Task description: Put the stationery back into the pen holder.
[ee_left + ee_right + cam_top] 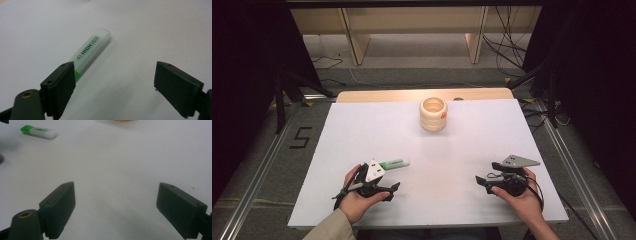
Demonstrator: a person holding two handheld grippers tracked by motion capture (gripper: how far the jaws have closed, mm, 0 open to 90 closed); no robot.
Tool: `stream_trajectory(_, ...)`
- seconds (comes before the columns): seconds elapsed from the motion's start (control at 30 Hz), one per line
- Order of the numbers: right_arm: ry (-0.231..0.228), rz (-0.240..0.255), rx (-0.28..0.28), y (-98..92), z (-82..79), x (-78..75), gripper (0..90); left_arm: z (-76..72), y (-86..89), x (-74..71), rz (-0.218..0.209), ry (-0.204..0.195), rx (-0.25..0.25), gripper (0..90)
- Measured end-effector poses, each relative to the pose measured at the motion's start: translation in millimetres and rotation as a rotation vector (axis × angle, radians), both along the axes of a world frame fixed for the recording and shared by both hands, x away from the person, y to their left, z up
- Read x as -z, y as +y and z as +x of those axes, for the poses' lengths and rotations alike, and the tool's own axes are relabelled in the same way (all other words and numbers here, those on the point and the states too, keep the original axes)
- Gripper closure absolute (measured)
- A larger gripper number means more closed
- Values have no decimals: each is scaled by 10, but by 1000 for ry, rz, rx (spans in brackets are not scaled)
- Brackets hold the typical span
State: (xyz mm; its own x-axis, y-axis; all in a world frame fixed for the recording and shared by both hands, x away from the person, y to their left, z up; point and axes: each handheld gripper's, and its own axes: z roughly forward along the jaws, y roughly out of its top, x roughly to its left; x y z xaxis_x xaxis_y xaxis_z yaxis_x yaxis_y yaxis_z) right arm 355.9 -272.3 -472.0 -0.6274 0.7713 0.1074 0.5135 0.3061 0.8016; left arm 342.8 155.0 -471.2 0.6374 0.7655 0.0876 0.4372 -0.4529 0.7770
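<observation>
A highlighter (394, 163) with a whitish body and a green end lies flat on the white table cover (437, 145), left of centre. My left gripper (387, 177) is open just beside it, low over the table. In the left gripper view the highlighter (90, 52) lies ahead and to the left, its green end partly behind the left jaw, and the left gripper (115, 85) holds nothing. My right gripper (488, 172) rests open at the front right. From the right gripper view, the highlighter (38, 131) is far off at the upper left, and the right gripper (116, 207) is also bare.
A ribbed wooden cup (433, 114) stands upright near the table's far edge, centre. Bare white surface lies between the two grippers. Beyond the table are wooden furniture legs (357, 45) and cables (507, 45) on the floor.
</observation>
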Motion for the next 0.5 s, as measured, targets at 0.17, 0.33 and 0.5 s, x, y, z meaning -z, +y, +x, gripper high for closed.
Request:
stream_trajectory(0.17,2,-2,2,9,0,3,165,108,32,-65,-2,-26,-58,410)
stream_trajectory(0.33,1,-10,-6,24,-1,12,165,273,-40,-155,-2,-14,-87,753)
stream_trajectory(0.5,-3,-7,-8,26,-20,3,164,571,-299,-132,22,46,-101,894)
